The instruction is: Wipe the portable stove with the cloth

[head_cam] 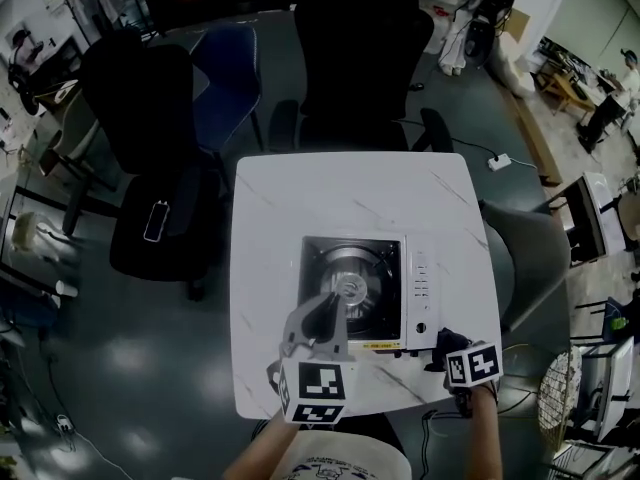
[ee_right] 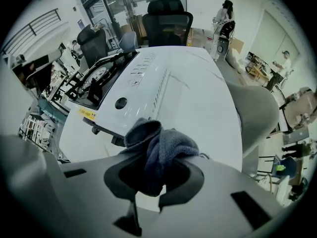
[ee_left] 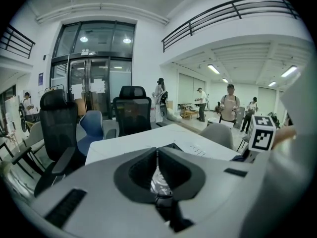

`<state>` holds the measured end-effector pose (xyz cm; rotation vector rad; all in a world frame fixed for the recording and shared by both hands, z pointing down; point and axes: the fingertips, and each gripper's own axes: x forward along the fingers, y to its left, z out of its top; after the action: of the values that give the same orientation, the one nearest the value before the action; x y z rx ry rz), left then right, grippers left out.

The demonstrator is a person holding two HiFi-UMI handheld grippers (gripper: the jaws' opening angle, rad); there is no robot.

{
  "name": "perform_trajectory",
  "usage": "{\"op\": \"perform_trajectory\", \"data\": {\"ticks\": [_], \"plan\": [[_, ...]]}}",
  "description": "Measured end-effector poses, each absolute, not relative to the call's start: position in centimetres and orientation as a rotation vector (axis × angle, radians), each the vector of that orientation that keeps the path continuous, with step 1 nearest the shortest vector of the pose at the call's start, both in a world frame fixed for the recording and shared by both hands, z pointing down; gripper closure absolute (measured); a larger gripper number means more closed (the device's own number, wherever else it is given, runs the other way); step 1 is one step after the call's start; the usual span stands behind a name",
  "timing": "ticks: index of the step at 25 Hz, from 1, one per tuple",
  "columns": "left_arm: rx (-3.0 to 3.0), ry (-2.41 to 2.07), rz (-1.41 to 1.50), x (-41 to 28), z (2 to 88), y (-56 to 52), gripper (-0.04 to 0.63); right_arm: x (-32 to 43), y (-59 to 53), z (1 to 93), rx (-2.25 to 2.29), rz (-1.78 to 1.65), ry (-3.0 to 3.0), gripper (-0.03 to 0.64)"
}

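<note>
The white rectangular portable stove (head_cam: 420,280) sits on the near half of the square white marble-patterned table (head_cam: 300,203). Its round silvery burner (head_cam: 352,286) lies in a dark recess on the left. A control strip with 1 dark round knob (ee_right: 120,103) runs along the right, and a yellow label (ee_right: 88,114) marks the near edge.

The dark blue-grey terry cloth (ee_right: 159,147) is bunched just beside the stove's near right corner. The views do not show whether it touches the casing. The right gripper (ee_right: 154,168) has it: the jaws are closed down on the cloth, which bulges out above them. In the head view this gripper (head_cam: 441,352) is over the table's near right edge, with its marker cube toward the person.

The left gripper (head_cam: 332,308) hangs over the near part of the burner, angled toward it. In the left gripper view its jaws (ee_left: 157,152) are pressed together with nothing between them, and silvery metal shows through the hollow behind the tips.

Around the table stand 2 black office chairs (head_cam: 352,48) (head_cam: 150,158), 1 blue chair (head_cam: 226,68) and 1 grey chair (head_cam: 527,253).
</note>
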<state>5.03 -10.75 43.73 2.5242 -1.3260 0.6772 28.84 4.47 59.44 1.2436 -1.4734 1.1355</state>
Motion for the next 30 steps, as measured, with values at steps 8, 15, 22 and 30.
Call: {"op": "perform_trajectory", "data": {"ticks": [8, 15, 22, 30], "plan": [[2.55, -1.293, 0.688, 3.8, 43.9, -10.1, 0.572, 25.8, 6.1, 59.8, 1.276, 1.186, -1.485, 0.542], [2.558, -1.275, 0.68, 2.5, 43.9, -9.8, 0.573, 21.1, 6.9, 60.2, 1.261, 1.228, -1.526, 0.541], [2.547, -1.278, 0.663, 0.5, 44.0, -9.7, 0.573, 17.5, 6.5, 59.4, 1.289, 1.257, -1.566, 0.541], [2.522, -1.31, 0.646, -2.7, 44.1, -9.8, 0.572, 13.2, 4.6, 59.1, 1.304, 1.228, -1.61, 0.541]]}}
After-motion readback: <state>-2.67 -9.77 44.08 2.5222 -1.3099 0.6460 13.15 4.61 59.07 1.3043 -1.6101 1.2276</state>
